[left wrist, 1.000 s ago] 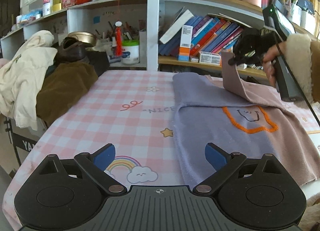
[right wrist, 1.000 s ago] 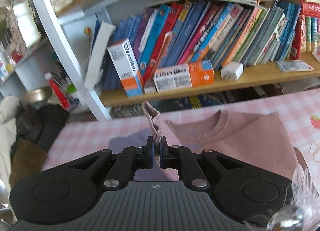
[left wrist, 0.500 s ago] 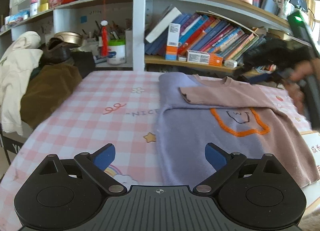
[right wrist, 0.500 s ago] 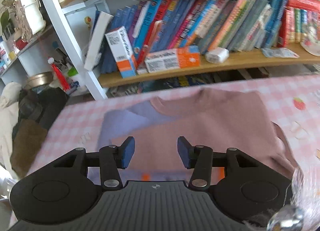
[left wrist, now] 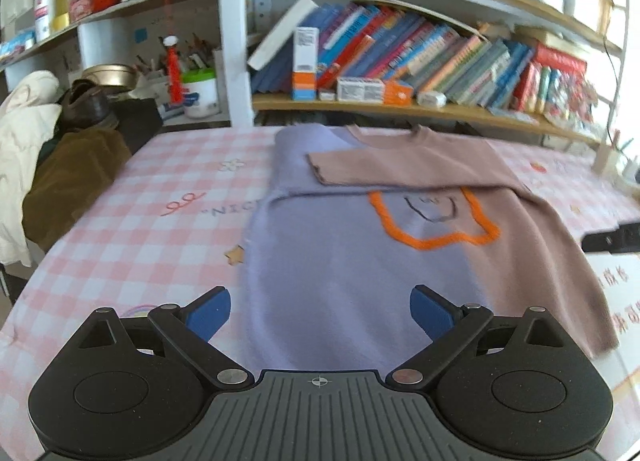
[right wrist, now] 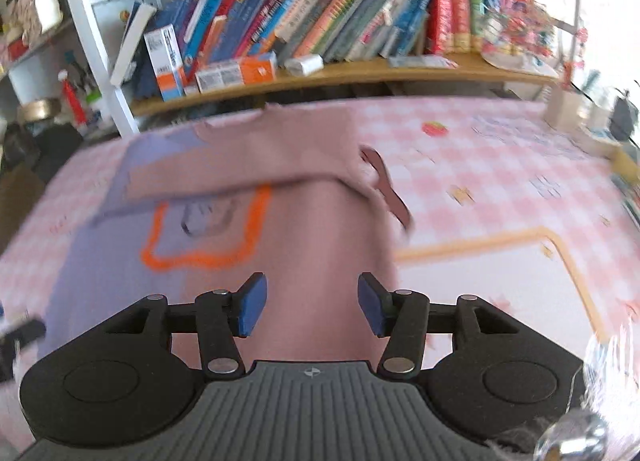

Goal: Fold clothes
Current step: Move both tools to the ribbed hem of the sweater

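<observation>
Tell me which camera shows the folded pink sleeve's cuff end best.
The left wrist view. There the pink sleeve lies flat across the sweater's chest, its cuff edge sharp over the lavender half. In the right wrist view the same sleeve is motion-blurred, so its cuff end is smeared.

"NIC" on pink checked tablecloth [left wrist: 168, 189]

Bright daylight w/ glare at right, motion blur, fisheye-bent edges.
</observation>
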The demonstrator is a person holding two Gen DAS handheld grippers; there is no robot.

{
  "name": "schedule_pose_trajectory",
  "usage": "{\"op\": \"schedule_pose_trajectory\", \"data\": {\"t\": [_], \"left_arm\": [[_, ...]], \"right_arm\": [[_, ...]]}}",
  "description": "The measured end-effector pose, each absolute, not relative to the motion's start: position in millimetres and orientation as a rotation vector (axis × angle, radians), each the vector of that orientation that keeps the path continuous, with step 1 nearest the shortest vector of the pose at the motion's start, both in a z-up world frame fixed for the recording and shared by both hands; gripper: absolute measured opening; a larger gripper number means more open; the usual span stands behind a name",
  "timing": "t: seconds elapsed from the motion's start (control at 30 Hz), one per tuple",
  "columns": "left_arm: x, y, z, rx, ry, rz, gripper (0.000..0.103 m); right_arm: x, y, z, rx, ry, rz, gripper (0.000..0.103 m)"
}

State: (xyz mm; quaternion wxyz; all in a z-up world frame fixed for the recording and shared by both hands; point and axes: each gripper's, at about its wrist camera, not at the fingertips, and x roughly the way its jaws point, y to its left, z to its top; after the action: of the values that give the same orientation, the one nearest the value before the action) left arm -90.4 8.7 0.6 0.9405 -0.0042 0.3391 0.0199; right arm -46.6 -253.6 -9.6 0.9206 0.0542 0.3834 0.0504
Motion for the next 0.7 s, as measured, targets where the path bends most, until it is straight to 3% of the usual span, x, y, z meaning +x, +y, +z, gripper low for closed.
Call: {"op": "schedule_pose_trajectory", "data": {"t": [0.47, 0.7], "left_arm": [[-121, -29, -10, 0.000, 0.812, 0.034, 0.098], [-120, -1, -13, -0.068, 0.842, 0.100, 0.098]], "right_arm": [[-124, -309, -39, 0.281, 0.857, 0.072, 0.050], [-126, -304, -49, 0.317, 0.904, 0.076, 0.052]]}}
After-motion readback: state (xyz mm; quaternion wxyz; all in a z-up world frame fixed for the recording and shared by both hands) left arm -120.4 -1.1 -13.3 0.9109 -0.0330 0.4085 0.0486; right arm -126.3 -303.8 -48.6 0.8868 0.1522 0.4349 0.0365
